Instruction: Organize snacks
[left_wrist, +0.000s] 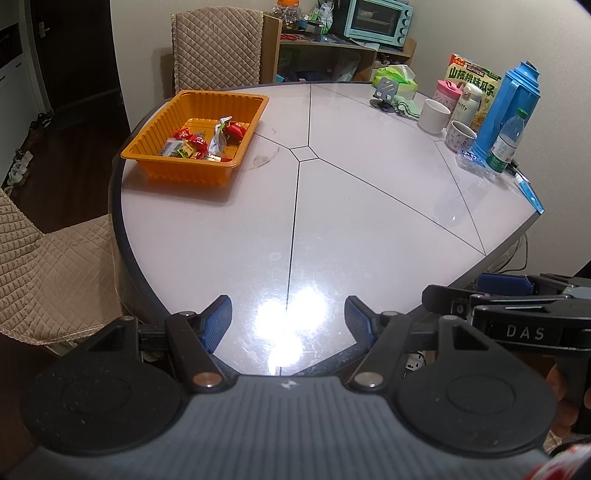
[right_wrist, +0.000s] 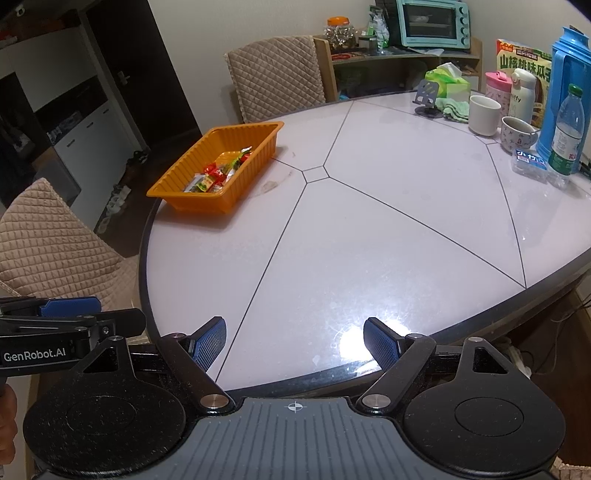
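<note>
Ribbed orange plastic tray (left_wrist: 155, 147) of wrapped snacks (left_wrist: 199, 142) at table's (left_wrist: 369, 192) far left edge | well beyond both hand-held grippers | left hand-held gripper (left_wrist: 288, 317) jaws apart, empty | right hand-held gripper (right_wrist: 295, 341) jaws apart, empty

Home dining room, round table (right_wrist: 369, 236), quilted chairs (right_wrist: 275, 79), toaster oven (right_wrist: 432, 22), mugs (right_wrist: 484, 114)

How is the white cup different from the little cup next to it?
The white cup is plain, while the little cup has small patterns on it. The white cup looks taller; the little cup is shorter. The little cup stands nearer the blue jug. Both stand upright on the table.
</note>
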